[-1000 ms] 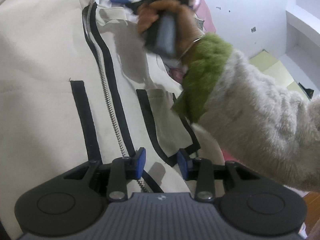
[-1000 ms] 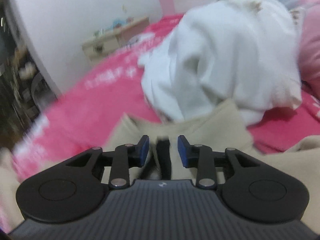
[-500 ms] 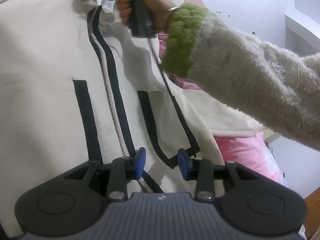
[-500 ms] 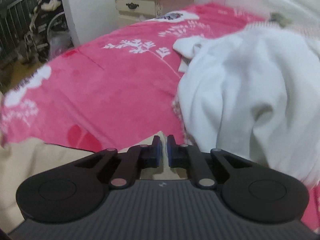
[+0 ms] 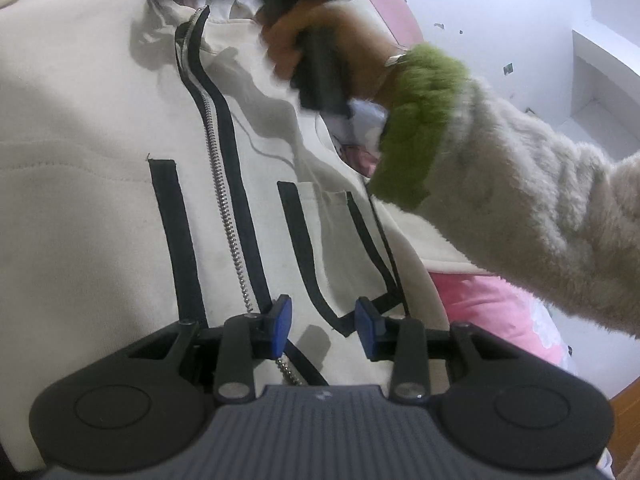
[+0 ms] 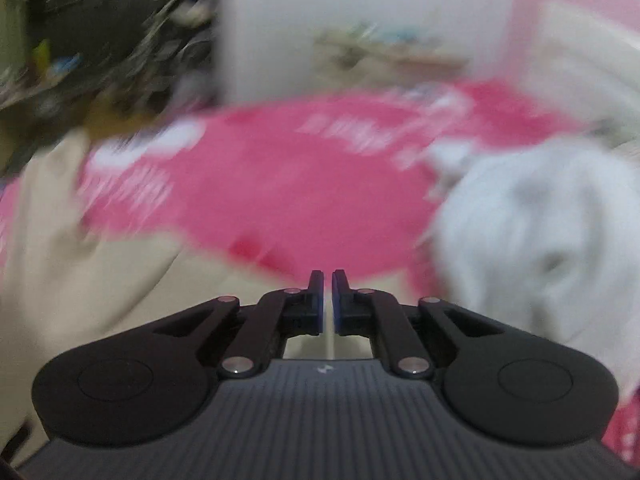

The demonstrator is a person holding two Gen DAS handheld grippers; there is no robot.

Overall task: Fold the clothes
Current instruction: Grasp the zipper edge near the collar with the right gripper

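Note:
A cream zip-up jacket (image 5: 100, 200) with black trim and a metal zipper (image 5: 224, 200) lies spread on the bed. My left gripper (image 5: 323, 316) hovers open over its lower hem, just right of the zipper, with nothing between the blue pads. In the left wrist view a hand (image 5: 304, 28) in a fluffy green-cuffed sleeve (image 5: 520, 200) holds the other gripper at the jacket's collar, which is pulled up into a peak. My right gripper (image 6: 327, 284) is shut, with cream jacket cloth (image 6: 100, 280) beneath and between its fingers. The right wrist view is badly blurred.
A pink floral bedspread (image 6: 280, 184) covers the bed under the jacket. A heap of white clothing (image 6: 540, 248) lies to the right of the collar. A pale nightstand (image 6: 380, 52) stands against the white wall beyond the bed. The bed's edge (image 5: 488, 304) is at the right.
The right gripper closed from open onto the collar cloth and is now swinging quickly, lifting the collar. The left gripper stayed open over the hem.

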